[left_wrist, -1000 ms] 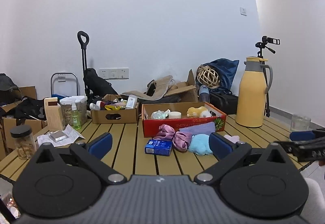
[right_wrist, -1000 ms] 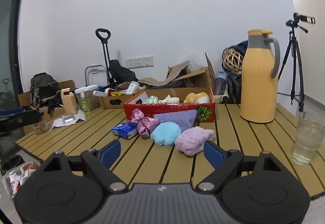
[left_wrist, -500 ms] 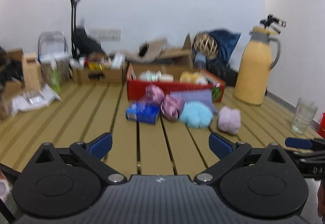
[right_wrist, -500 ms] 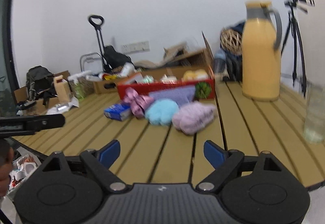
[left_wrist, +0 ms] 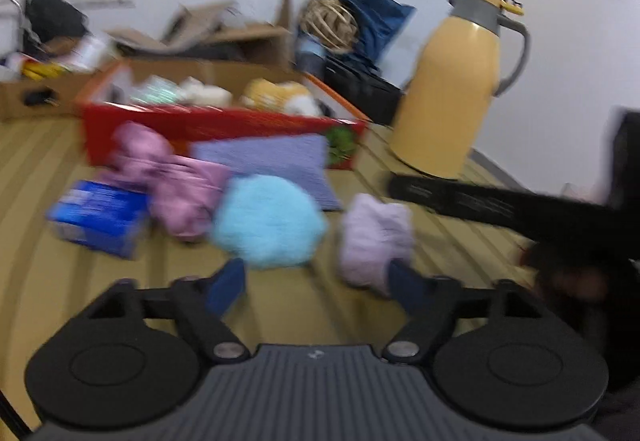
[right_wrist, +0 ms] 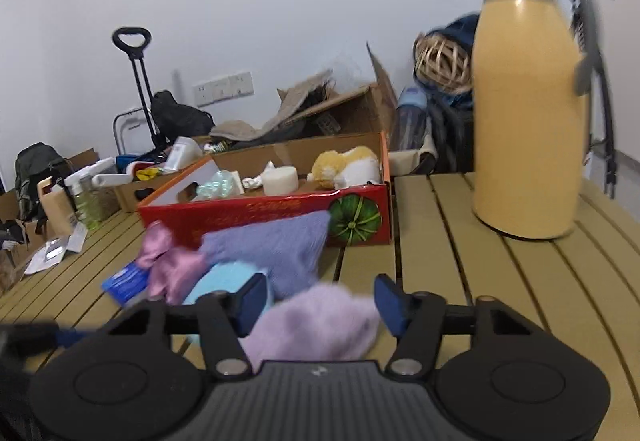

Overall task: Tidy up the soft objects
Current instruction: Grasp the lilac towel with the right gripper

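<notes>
While both grippers' jaws are closing, the right gripper (right_wrist: 320, 299) straddles the lilac fluffy pad (right_wrist: 320, 325), pads not yet pressing; the left gripper (left_wrist: 316, 283) holds nothing, the turquoise puff (left_wrist: 268, 221) just ahead. The red carton (right_wrist: 280, 211) stands beyond; motion blur smears the left view.

The left wrist view is smeared by motion: the blue box (left_wrist: 98, 215), the pink cloth (left_wrist: 172, 181) and the things in the red box (left_wrist: 224, 129) have no clear edges. In the right wrist view the right gripper (right_wrist: 320, 299) hides the near part of the lilac bundle (right_wrist: 320, 325) and most of the turquoise puff (right_wrist: 224, 281).
</notes>
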`<action>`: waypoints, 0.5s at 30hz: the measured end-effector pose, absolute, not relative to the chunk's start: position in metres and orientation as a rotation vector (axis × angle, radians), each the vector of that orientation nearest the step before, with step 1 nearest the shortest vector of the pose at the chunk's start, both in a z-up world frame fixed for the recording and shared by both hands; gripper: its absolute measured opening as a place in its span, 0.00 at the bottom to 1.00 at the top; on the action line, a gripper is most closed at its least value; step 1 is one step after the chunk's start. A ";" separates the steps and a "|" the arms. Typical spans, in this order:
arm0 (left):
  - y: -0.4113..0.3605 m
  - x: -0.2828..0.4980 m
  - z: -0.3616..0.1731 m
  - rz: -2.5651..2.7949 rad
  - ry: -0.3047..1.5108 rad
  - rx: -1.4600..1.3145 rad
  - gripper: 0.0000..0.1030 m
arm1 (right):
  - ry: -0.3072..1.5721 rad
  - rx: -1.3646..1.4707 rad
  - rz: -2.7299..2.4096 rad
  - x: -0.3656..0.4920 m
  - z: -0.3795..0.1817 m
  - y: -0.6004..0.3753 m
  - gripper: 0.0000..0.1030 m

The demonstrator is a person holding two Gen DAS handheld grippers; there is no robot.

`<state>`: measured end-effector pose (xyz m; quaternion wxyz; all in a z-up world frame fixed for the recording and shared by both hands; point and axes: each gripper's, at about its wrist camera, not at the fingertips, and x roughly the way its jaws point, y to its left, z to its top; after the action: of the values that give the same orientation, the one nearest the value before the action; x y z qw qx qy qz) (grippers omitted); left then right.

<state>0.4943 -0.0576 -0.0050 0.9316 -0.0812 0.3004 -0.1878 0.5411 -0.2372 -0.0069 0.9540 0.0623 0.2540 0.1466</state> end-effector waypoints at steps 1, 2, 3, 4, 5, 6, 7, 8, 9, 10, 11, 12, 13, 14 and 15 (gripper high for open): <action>-0.064 0.502 -0.008 -0.411 0.625 -0.177 0.62 | 0.541 0.129 0.318 0.557 -0.012 -0.238 0.53; -0.071 0.510 -0.013 -0.440 0.641 -0.175 0.45 | 0.576 0.132 0.335 0.569 -0.018 -0.240 0.47; -0.079 0.519 -0.018 -0.451 0.678 -0.147 0.27 | 0.608 0.148 0.354 0.577 -0.023 -0.243 0.39; -0.079 0.522 -0.020 -0.457 0.683 -0.148 0.26 | 0.629 0.169 0.371 0.579 -0.027 -0.246 0.34; -0.075 0.521 -0.020 -0.464 0.661 -0.165 0.26 | 0.637 0.182 0.368 0.574 -0.030 -0.248 0.26; -0.068 0.521 -0.020 -0.434 0.642 -0.172 0.26 | 0.636 0.181 0.354 0.566 -0.030 -0.248 0.24; -0.061 0.521 -0.020 -0.392 0.636 -0.175 0.25 | 0.637 0.182 0.339 0.555 -0.029 -0.250 0.24; -0.054 0.522 -0.021 -0.350 0.633 -0.185 0.25 | 0.640 0.190 0.325 0.542 -0.028 -0.251 0.24; -0.045 0.521 -0.020 -0.324 0.627 -0.204 0.25 | 0.636 0.193 0.320 0.530 -0.027 -0.251 0.25; -0.038 0.519 -0.018 -0.321 0.619 -0.226 0.25 | 0.627 0.192 0.313 0.520 -0.027 -0.252 0.25; -0.034 0.517 -0.016 -0.337 0.612 -0.240 0.28 | 0.602 0.191 0.304 0.510 -0.025 -0.252 0.26; -0.032 0.515 -0.013 -0.351 0.606 -0.247 0.33 | 0.581 0.192 0.298 0.505 -0.022 -0.255 0.30; -0.033 0.512 -0.009 -0.370 0.598 -0.253 0.38 | 0.560 0.195 0.283 0.501 -0.020 -0.258 0.33; -0.034 0.511 -0.007 -0.385 0.595 -0.259 0.48 | 0.548 0.201 0.276 0.500 -0.018 -0.262 0.37; -0.039 0.509 -0.004 -0.402 0.597 -0.265 0.55 | 0.544 0.213 0.275 0.502 -0.017 -0.266 0.39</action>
<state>0.5090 -0.0388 -0.0040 0.9274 -0.1295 0.2912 -0.1961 0.5022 -0.2655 -0.0169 0.9483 0.1049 0.2674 0.1352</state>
